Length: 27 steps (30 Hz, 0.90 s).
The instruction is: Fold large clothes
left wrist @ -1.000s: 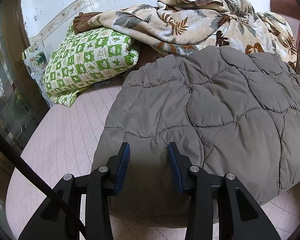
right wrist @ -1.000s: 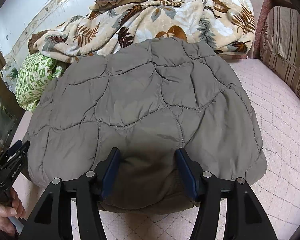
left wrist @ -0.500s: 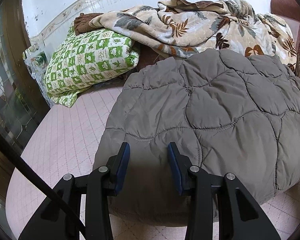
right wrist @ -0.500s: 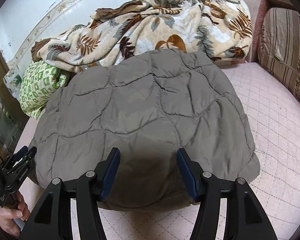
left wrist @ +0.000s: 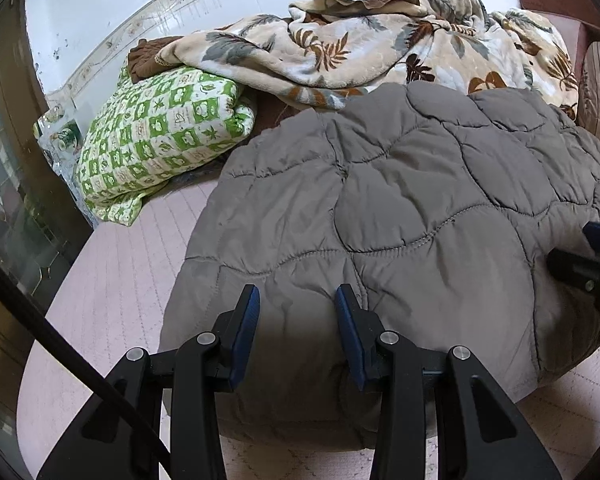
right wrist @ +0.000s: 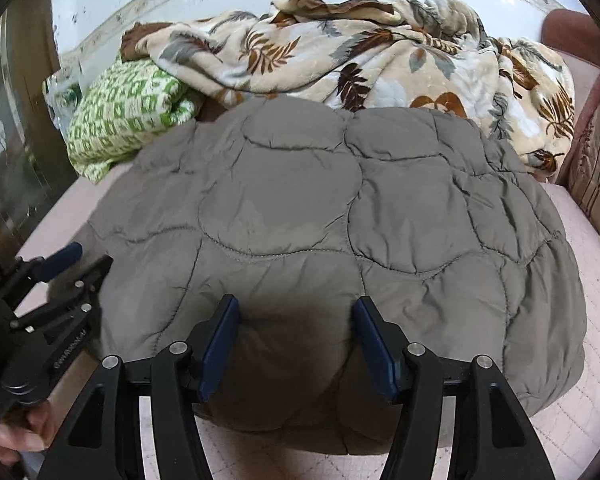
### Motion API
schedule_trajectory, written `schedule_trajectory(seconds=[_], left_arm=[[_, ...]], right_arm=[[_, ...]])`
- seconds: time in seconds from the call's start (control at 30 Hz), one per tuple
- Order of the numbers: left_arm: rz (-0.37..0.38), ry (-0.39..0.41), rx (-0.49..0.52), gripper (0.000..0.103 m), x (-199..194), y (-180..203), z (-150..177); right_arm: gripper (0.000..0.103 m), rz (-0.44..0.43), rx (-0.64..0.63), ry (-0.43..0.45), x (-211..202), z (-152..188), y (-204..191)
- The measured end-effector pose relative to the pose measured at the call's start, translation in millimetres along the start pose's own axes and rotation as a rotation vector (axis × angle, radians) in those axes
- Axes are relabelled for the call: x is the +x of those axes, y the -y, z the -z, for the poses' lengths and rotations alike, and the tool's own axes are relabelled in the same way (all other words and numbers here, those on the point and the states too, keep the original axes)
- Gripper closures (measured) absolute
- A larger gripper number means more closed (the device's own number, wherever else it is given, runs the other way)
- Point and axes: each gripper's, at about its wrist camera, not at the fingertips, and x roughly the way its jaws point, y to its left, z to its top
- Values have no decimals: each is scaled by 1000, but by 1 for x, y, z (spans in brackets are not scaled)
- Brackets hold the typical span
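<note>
Quilted jacket (right wrist: 340, 208) lay folded on the bed straight ahead of both tools, its near edge between my right gripper (right wrist: 296, 340)'s opening jaws and my left gripper (left wrist: 296, 320)'s spread, unpinching jaws.

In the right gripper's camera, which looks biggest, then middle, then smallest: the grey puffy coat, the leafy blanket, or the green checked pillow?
1. The grey puffy coat looks largest, though it lies nearest the camera, which inflates it.
2. The leafy blanket.
3. The green checked pillow, partly tucked under the blanket.
</note>
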Motion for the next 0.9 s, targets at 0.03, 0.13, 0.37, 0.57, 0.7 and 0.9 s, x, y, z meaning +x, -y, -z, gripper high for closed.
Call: schedule_trajectory(seconds=[0.03,0.13,0.37,0.57,0.7,0.9], left_arm=[[1,-2,-1,64,1,1,0],[-1,-5,2,64,4,3,1],[-8,-10,13,64,7,6,3],[63,-17,-63,53,-4,-14,-6],[95,-19,-185,49,-10,-48,-12],[100,-92,-319,49,-3,-96,-6]], right_arm=[[37,-1,1,-11,4,1,1],[35,-13,18,-35,14,2,7],[34,-2,5,-47,19,3,5],[34,-69,60,-19,-3,-4,17],[32,-94,159,45,-30,-13,44],[30,-35,287,85,-58,-12,99]])
